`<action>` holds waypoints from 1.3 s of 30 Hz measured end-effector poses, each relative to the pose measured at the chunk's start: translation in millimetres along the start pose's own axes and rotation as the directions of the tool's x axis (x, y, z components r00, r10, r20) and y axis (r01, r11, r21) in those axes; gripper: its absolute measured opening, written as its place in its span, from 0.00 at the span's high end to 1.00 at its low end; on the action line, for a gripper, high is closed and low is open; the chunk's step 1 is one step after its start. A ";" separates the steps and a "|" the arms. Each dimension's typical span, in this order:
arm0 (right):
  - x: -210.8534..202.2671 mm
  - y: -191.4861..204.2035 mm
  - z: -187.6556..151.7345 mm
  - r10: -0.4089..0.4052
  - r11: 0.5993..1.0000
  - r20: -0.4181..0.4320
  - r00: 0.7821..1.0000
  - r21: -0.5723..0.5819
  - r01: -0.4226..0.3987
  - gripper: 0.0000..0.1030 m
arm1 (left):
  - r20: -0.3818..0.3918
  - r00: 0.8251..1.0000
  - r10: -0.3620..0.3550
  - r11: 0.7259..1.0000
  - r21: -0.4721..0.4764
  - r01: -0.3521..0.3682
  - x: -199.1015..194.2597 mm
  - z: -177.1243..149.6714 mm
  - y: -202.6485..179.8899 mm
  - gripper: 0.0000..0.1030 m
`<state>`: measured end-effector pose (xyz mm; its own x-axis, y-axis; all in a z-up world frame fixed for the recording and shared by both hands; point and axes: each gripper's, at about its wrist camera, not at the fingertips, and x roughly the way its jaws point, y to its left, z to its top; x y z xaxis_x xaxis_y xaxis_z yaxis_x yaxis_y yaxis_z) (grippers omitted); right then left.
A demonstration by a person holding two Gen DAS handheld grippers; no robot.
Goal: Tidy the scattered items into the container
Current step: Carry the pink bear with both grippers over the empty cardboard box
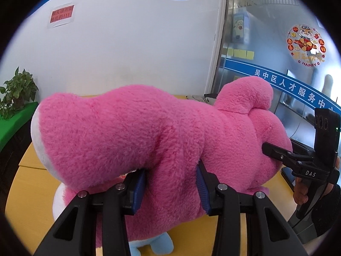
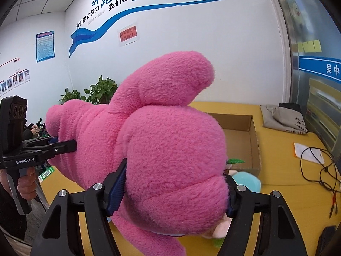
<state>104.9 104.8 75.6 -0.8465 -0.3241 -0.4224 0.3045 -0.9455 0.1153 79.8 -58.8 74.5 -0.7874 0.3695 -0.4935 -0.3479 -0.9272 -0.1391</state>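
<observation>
Carrying the pink plush toy: risks noted on the way to the box

I hold the pink plush toy (image 1: 162, 132) off the yellow table (image 2: 283, 155) with both claws. My left claw (image 1: 170, 189) is clamped on a soft limb or fold near the toy's middle, blue pads (image 1: 139, 189) sunk into the fur. My right claw (image 2: 174, 192) is clamped around the round head end, with the fur bulging over both fingers.

The cardboard box (image 2: 253, 136) sits open on the table beyond the toy in the right wrist view, and looks largely empty. A light blue toy (image 2: 247, 181) lies on the table just beside its near wall.

Risks, in my judgement:
- Both grips are on compressible stuffing. The fur may creep out of the pads, the left grip being the likelier to go.
- If my two hands drift apart or twist, the toy stretches and one end pulls free.
- The toy looks large against the box opening. A low approach could catch the near wall and push the box along the table.
- The toy blocks both cameras, so I cannot see where its underside hangs.
- The loose black cable (image 2: 315, 168) lies to the right, apart from the box. A wide swing could snag it.
</observation>
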 end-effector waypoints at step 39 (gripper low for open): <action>274.3 -157.7 164.1 -0.079 0.987 -0.135 0.988 0.125 0.096 0.26 | -0.157 0.986 -0.063 0.998 -0.019 0.061 285.6 162.2 95.1 0.59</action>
<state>-247.0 159.9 89.0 -0.8011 -0.2409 -0.5480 0.1643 -0.9688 0.1858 -260.6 -31.3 59.6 -0.6738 0.4130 -0.6127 -0.3859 -0.9038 -0.1849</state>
